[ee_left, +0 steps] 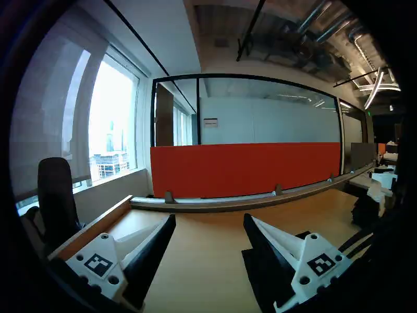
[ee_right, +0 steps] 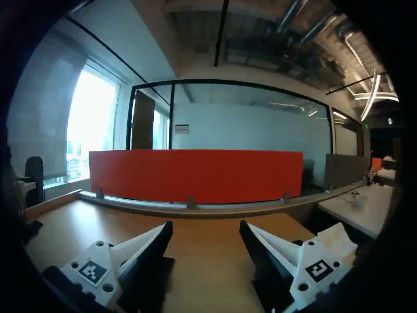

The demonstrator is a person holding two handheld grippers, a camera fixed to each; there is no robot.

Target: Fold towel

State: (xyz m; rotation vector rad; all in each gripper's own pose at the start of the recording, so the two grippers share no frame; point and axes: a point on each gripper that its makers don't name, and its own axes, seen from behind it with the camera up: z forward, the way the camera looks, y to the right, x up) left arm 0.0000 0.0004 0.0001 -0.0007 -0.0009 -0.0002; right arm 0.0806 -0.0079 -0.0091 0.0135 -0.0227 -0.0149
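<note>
Jaws of the left gripper [ee_left: 208, 218] stand wide apart and hold nothing, low over a wooden desk [ee_left: 208, 266]. The right gripper [ee_right: 206, 224] is spread just as wide over the same wood, also holding nothing. Where the towel lies cannot be told. A black chair [ee_left: 54, 198] stands at the desk's left edge. An orange divider panel [ee_left: 245, 169] runs along the far edge. Behind it are a glass wall [ee_left: 271, 120], a bright window [ee_left: 112, 125] and exposed ceiling pipes [ee_left: 313, 26].
</note>
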